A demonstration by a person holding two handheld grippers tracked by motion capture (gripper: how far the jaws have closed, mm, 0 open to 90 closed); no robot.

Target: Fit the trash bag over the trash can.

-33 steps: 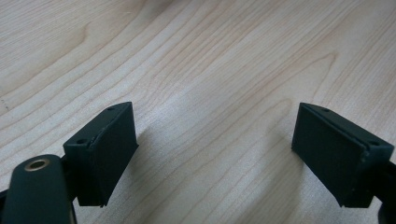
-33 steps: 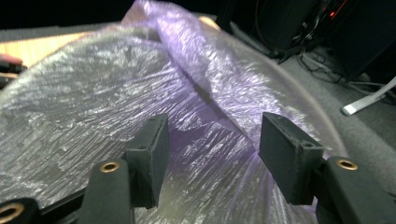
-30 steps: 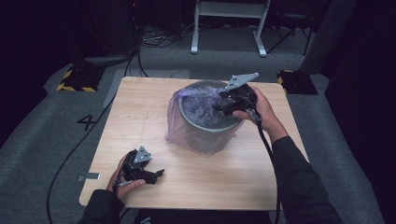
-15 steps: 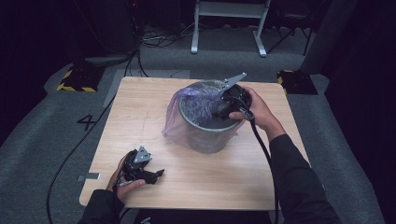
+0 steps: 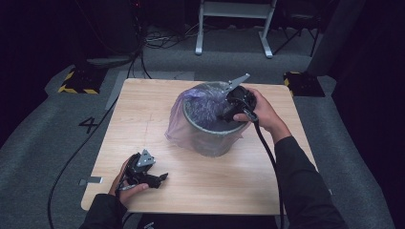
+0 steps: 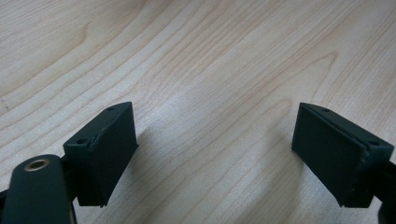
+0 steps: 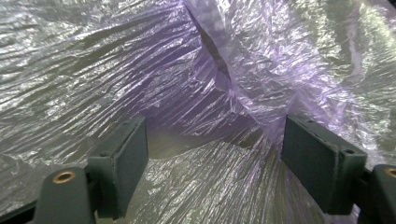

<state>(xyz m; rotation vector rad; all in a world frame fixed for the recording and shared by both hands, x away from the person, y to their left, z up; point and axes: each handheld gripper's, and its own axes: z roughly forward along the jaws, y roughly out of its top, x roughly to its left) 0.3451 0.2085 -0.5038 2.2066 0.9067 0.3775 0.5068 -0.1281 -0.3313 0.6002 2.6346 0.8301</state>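
A grey metal bin (image 5: 210,140) stands in the middle of the wooden table (image 5: 143,109), lined with a thin purple plastic bag (image 5: 177,128) that hangs over its left rim. My right gripper (image 5: 223,115) reaches into the bin's mouth from the right rim. Its jaws have just been opening and now stand open (image 7: 215,158). The crinkled bag film (image 7: 140,70) lies behind and below them, and the pads press on nothing. My left gripper (image 5: 161,178) rests low at the table's front left, open (image 6: 215,149) over bare wood.
The table's front edge runs just below the left hand. A black cable (image 5: 267,157) trails from the right gripper along the forearm. Beyond the table are a white stand (image 5: 234,24) and yellow-black striped blocks (image 5: 76,81) on grey carpet.
The right gripper has shifted slightly left, further over the bin's mouth. The bag's overhang on the left has settled a little. The left hand has not moved.
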